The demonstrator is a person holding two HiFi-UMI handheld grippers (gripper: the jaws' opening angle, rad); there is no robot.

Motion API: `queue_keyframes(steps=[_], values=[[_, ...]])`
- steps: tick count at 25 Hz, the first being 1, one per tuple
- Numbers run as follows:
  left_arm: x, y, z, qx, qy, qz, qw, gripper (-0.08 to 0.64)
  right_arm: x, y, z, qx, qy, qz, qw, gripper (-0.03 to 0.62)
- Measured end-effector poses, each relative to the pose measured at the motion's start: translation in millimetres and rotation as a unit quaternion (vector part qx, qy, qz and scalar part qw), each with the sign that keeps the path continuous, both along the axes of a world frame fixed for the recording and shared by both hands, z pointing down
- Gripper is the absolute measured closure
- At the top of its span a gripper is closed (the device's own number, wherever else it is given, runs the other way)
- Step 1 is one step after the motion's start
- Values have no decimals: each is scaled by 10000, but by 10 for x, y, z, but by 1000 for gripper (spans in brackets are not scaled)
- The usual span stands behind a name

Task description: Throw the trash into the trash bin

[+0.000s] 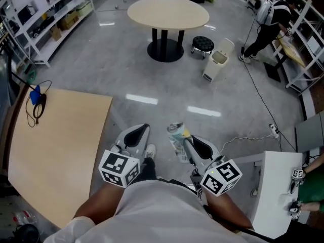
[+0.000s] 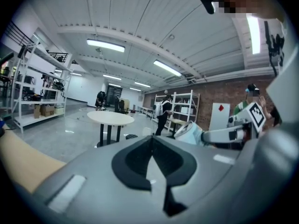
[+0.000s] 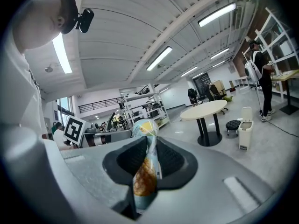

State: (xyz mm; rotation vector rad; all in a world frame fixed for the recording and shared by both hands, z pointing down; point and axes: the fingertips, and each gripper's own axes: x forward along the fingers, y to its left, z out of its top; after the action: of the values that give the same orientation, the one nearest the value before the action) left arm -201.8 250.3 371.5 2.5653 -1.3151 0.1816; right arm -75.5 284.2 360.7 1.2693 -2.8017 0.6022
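A crushed drink can (image 1: 177, 138), pale blue and yellow, is the trash; my right gripper (image 1: 186, 142) is shut on it. In the right gripper view the can (image 3: 145, 171) is pinched flat between the pads, its top poking past the fingertips. My left gripper (image 1: 142, 131) is held beside it at the same height, shut with nothing between its pads (image 2: 140, 160). The white trash bin (image 1: 217, 62) stands on the floor far ahead with its lid up, next to the round table (image 1: 167, 12). That bin (image 3: 245, 127) also appears in the right gripper view, at the right.
A black stool (image 1: 202, 44) stands between the bin and the round table's base. A wooden table (image 1: 55, 151) is on my left, a white table (image 1: 276, 191) on my right. A cable (image 1: 263, 103) runs over the grey floor. A person (image 1: 268, 19) bends at shelves far right.
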Motion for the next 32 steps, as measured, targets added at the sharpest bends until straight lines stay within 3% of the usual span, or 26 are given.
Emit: queue_keyframes(steps=[14, 32], values=[[300, -1009, -89, 31, 107, 775, 9969, 554, 188, -860, -140, 51, 131, 732, 9972, 523], [309, -2350, -151, 133, 346, 1783, 9833, 554, 140, -1933, -252, 133, 511, 1775, 9827, 523]])
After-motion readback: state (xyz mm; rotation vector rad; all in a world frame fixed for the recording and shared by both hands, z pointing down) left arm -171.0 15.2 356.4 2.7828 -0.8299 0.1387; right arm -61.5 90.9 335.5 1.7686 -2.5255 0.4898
